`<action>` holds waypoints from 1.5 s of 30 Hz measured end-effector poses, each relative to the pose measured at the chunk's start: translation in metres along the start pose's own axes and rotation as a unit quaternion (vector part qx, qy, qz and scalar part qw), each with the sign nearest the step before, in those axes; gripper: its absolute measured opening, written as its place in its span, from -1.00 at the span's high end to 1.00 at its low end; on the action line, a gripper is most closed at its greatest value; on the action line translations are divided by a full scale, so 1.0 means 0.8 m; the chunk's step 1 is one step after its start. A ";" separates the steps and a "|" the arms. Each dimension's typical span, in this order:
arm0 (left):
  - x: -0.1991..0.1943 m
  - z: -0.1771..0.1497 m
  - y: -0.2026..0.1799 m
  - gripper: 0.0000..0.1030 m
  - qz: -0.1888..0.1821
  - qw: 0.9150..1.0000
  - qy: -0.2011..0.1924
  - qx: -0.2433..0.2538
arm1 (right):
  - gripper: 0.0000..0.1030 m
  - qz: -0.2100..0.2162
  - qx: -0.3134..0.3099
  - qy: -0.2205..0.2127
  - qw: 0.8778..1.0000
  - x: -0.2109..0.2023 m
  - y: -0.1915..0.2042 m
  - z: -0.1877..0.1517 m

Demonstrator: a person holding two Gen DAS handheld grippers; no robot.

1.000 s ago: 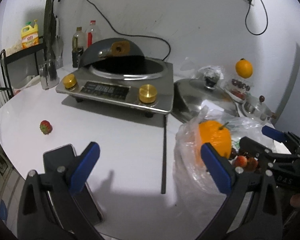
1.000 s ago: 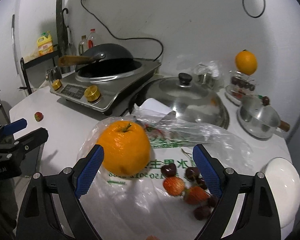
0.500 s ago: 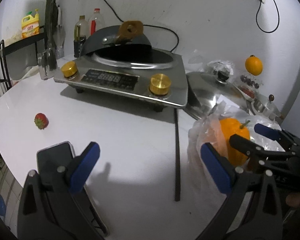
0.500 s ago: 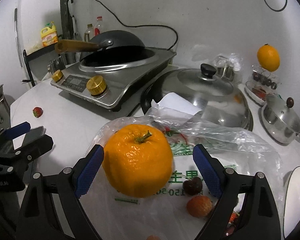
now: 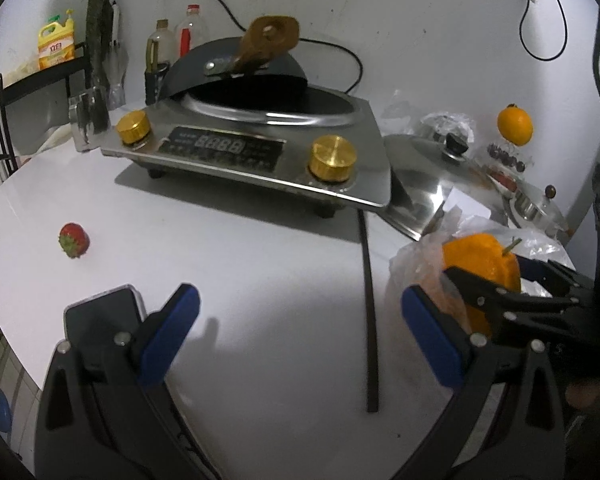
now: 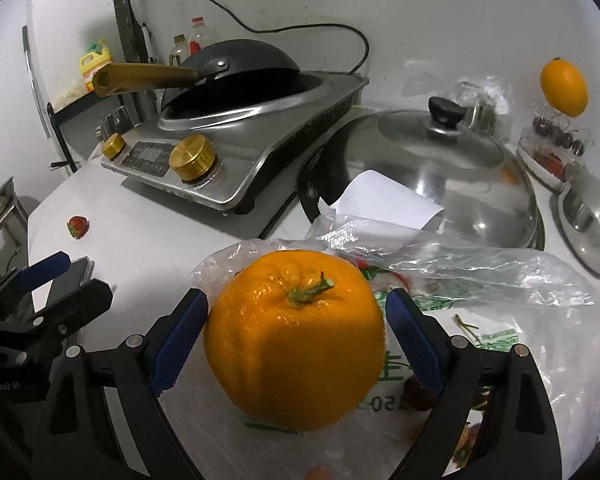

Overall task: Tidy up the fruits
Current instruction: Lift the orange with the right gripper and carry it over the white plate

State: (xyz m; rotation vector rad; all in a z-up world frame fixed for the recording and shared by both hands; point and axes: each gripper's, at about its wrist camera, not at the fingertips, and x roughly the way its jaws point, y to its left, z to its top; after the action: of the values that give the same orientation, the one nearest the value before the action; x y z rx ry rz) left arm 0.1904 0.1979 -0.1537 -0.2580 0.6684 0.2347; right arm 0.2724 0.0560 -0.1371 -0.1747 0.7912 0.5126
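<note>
A large orange [image 6: 296, 336] with a green stem sits on a clear plastic bag [image 6: 460, 264], squarely between the blue pads of my right gripper [image 6: 297, 300]. The jaws are spread wide, each pad at or just off a side of the fruit. The left wrist view shows the same orange [image 5: 480, 264] with the right gripper [image 5: 512, 284] around it. My left gripper [image 5: 300, 300] hangs open above bare white table. A lone strawberry [image 5: 74, 240] lies far left. A dark cherry [image 6: 418, 390] lies on the bag. A second orange [image 6: 564, 88] rests at the back right above a dish of cherries [image 6: 556, 136].
An induction cooker [image 5: 260, 152] with a black wok [image 6: 236, 68] fills the back. A big steel lid [image 6: 440, 160] and a smaller pot lid [image 6: 592, 216] lie right. A phone [image 5: 100, 320] lies under my left finger; a black strip [image 5: 370, 320] runs across the table.
The right gripper has moved forward until the orange sits between its pads, its opening unchanged. The left gripper has shifted nearer the cooker, still open.
</note>
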 end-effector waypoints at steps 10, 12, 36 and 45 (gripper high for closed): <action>0.000 -0.001 0.004 -0.98 -0.002 1.000 0.000 -0.006 | -0.77 -0.001 -0.011 -0.003 1.000 0.005 0.003 0.001; -0.002 -0.002 0.003 -0.98 -0.002 1.000 -0.001 -0.006 | -0.74 0.000 -0.011 -0.004 1.000 0.004 0.004 0.001; -0.055 0.001 -0.044 -0.98 -0.007 0.999 -0.027 0.018 | -0.59 0.016 0.014 -0.044 0.999 -0.065 -0.020 -0.012; -0.080 0.003 -0.076 -0.98 -0.012 0.999 -0.041 0.032 | -0.56 0.011 0.024 -0.075 0.997 -0.113 -0.038 -0.011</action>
State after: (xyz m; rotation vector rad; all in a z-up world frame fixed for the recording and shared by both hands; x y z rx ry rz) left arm 0.1610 0.1328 -0.1016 -0.1949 0.5892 0.1992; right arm 0.2286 -0.0066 -0.0799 -0.0812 0.6581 0.5206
